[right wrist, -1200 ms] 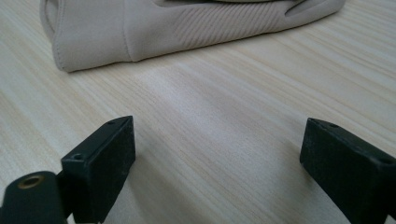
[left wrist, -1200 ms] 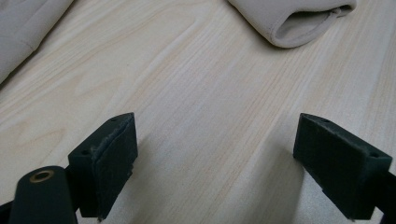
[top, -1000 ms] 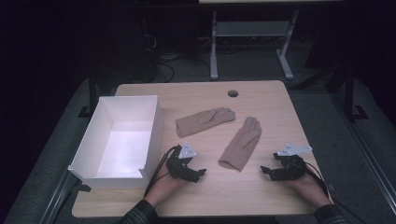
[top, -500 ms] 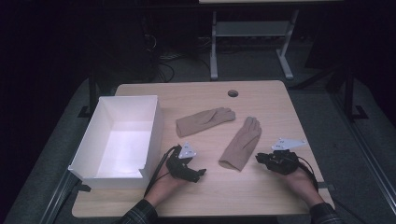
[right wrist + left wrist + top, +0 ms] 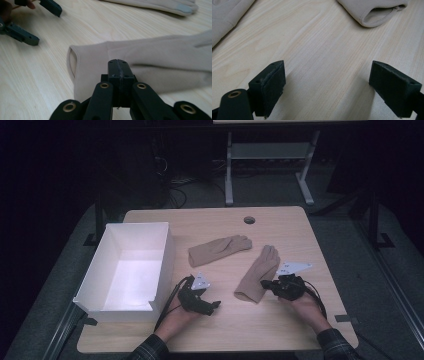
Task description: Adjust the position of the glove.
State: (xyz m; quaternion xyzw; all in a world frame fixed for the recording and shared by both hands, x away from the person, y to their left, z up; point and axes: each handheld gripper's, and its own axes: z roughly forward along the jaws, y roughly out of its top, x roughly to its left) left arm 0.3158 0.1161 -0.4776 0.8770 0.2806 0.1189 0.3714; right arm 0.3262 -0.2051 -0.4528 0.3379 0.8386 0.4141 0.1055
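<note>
Two beige gloves lie flat on the wooden table. One glove [image 5: 220,249] is near the middle, the other glove [image 5: 257,272] is to its right with its cuff toward me. My right gripper [image 5: 264,284] [image 5: 119,67] has just been closing and is shut, its tips over the cuff half of the right glove [image 5: 170,55]; I see no fabric between the pads. My left gripper [image 5: 212,306] [image 5: 327,82] rests low over bare wood, open and holding nothing. The right glove's cuff [image 5: 374,12] lies ahead of it.
A white open box [image 5: 167,255] with nothing in it stands at the table's left, close to my left hand. A round cable hole [image 5: 249,220] sits near the far edge. Dark floor, cables and a metal stand lie beyond the table.
My right gripper has moved left up to the right glove's edge and its jaws have come together. The left gripper and both gloves have stayed put.
</note>
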